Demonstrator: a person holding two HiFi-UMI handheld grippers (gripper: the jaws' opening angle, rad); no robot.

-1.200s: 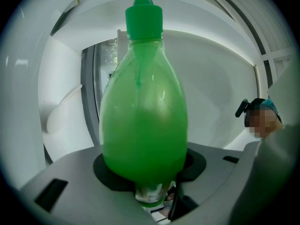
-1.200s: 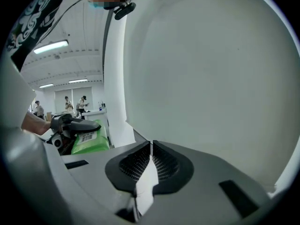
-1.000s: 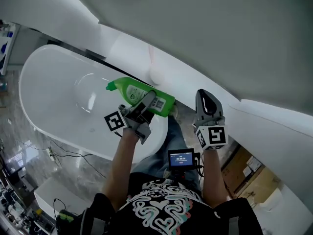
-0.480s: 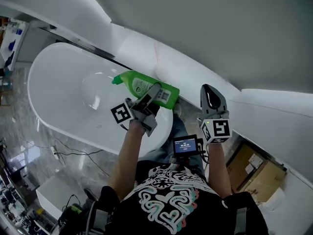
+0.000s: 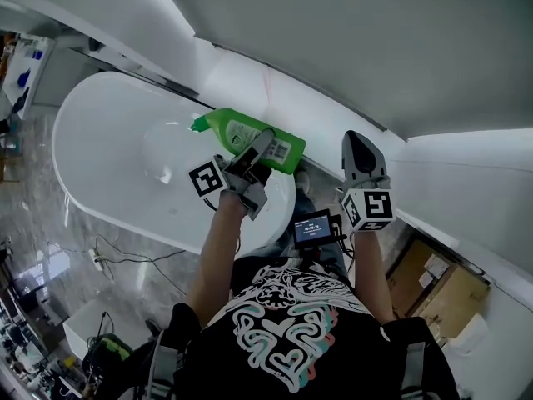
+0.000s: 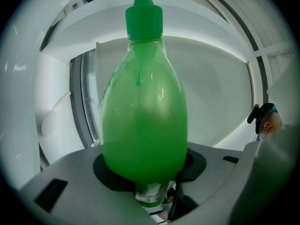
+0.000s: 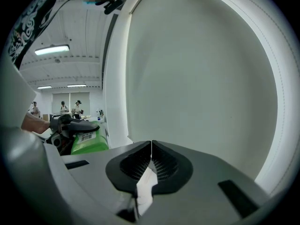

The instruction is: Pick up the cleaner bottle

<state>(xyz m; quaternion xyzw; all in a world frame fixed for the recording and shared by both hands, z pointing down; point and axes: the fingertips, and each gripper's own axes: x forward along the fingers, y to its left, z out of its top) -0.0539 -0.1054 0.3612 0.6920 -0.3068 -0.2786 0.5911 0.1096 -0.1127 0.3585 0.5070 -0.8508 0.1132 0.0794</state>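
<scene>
A green cleaner bottle with a green cap and a barcode label lies sideways in the air over the white bathtub. My left gripper is shut on its lower body. In the left gripper view the bottle fills the middle, cap upward, wedged between the jaws of the left gripper. My right gripper hovers to the right of the bottle, apart from it. In the right gripper view the right gripper is closing its jaws the last bit, and the pads meet on nothing. The bottle shows at the left there.
A white wall ledge runs behind the tub. A small screen device hangs by the person's chest. A cardboard box stands at lower right, and a cable trails on the marble floor.
Both grippers have risen a little, and the bottle has gone up with the left one. The left grip is unchanged.
</scene>
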